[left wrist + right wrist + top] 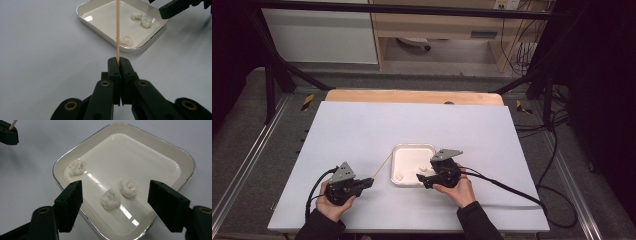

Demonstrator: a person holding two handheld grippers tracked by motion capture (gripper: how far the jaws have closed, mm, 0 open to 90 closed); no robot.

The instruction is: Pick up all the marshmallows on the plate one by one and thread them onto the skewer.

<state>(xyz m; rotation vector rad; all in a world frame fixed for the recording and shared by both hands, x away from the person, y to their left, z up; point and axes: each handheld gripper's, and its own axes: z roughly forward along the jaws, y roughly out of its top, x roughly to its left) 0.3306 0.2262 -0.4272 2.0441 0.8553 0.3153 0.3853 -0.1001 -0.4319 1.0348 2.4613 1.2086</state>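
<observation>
On my high view the left claw (368,183) sits at the near left of the desk (362,135), jaws pinched together on a thin wooden skewer (381,168). The skewer runs out of the jaw tips and slants up and away toward the left edge of the white tray (398,150). In the left gripper view I see the same stick (117,30) rising straight from between the closed jaws and crossing over the near rim of the tray (87,23); its far end runs out of the top of that picture.

My right claw (422,181) is at the tray's near right corner, jaws apart and clamped on nothing. In the right gripper view the two black jaws stand on either side of the tray's near part, the left jaw over the near rim (57,170). Two of the white dough-like lumps lie between them, touching neither: one lump (111,199) nearer the middle of the gap and a second lump (128,187) just beside it, a little closer to the right jaw. A third lump (75,167) lies farther up the tray's left side, outside the gap, near the rim. The left claw's tip (9,135) with the skewer end (13,124) shows at that view's top left corner, well apart from the lumps.
</observation>
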